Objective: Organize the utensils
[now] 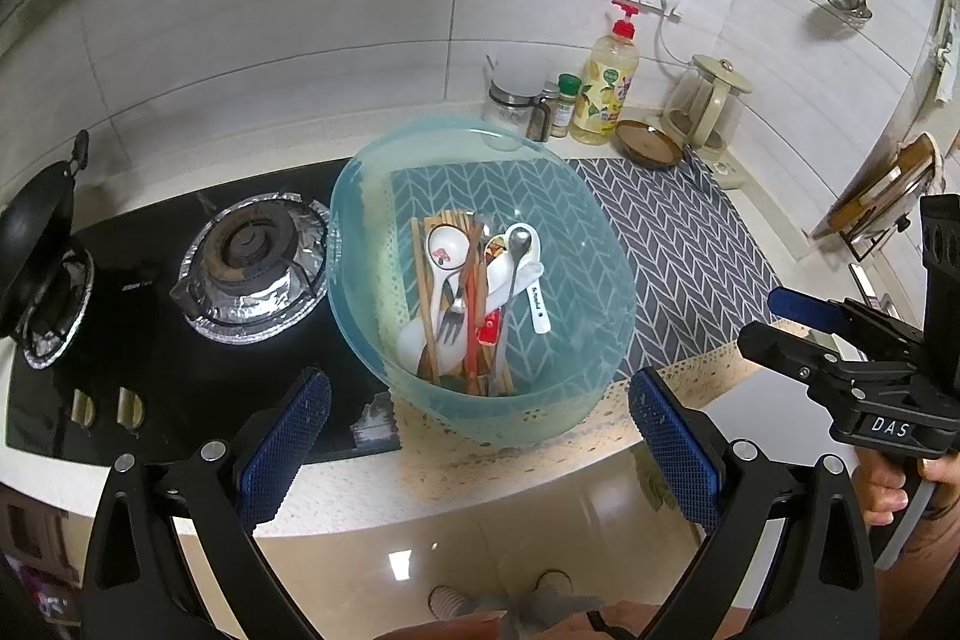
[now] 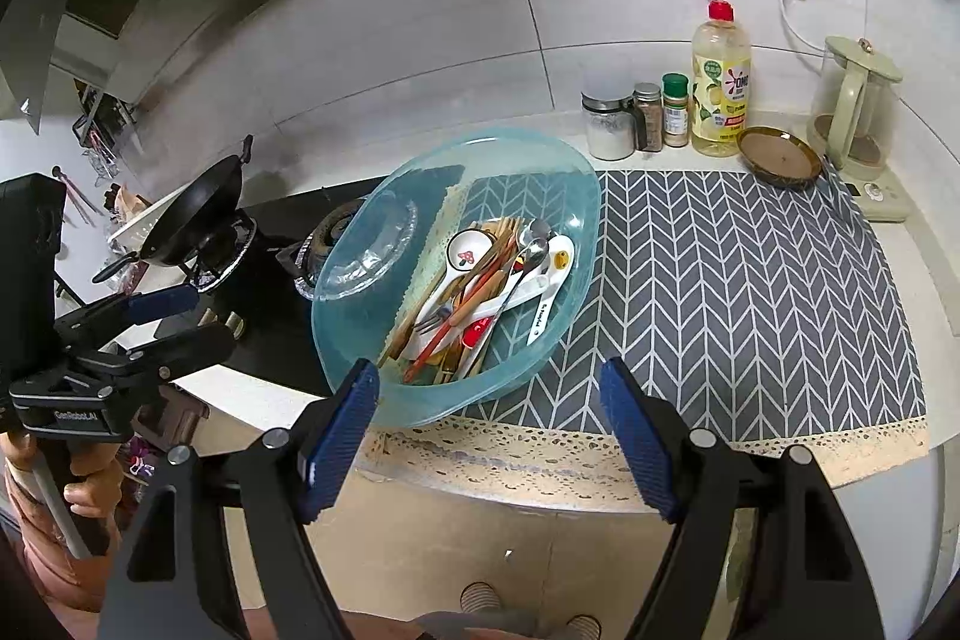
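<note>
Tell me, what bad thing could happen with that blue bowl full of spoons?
The blue bowl sits partly over the stove edge and near the counter's front, so a bump from either open tool, left or right, might tip or slide it. The spoons, fork and chopsticks lie tangled, so pulling one out could drag others along and spill them.

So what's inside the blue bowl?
The bowl holds a heap of utensils: a mushroom spoon, a fork, a metal spoon, wooden chopsticks. Whatever lies beneath the heap is covered.
</note>
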A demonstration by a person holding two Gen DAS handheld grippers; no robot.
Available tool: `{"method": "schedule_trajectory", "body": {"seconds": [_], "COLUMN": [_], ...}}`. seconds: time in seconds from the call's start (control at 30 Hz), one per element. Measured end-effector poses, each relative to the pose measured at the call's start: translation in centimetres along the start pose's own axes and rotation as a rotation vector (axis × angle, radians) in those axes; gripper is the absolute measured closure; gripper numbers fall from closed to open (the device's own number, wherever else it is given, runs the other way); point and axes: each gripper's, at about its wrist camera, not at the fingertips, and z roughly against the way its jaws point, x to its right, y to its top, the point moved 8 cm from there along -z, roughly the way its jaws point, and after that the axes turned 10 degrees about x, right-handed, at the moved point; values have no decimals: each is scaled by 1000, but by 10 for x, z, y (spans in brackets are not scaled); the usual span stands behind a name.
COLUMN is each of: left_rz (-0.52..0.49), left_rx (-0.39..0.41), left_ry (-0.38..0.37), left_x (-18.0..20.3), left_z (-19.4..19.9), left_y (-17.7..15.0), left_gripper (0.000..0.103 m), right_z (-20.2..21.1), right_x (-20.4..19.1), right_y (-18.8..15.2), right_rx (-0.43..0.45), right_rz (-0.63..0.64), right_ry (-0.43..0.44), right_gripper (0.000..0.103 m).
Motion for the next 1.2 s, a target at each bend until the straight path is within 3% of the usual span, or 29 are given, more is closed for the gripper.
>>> {"method": "schedule_trajectory", "body": {"seconds": [1.2], "left_rz": [-64], "left_rx": [-1], "left_ry": [-91], "left_x": [-18], "left_z": [8], "left_y": [-1], "left_gripper": [4], "right_z": [-5], "right_x": [-31], "right_y": [-4], "right_rx": [-7], "right_rz": [3], "right_ry": [-112], "right_gripper": [29]}}
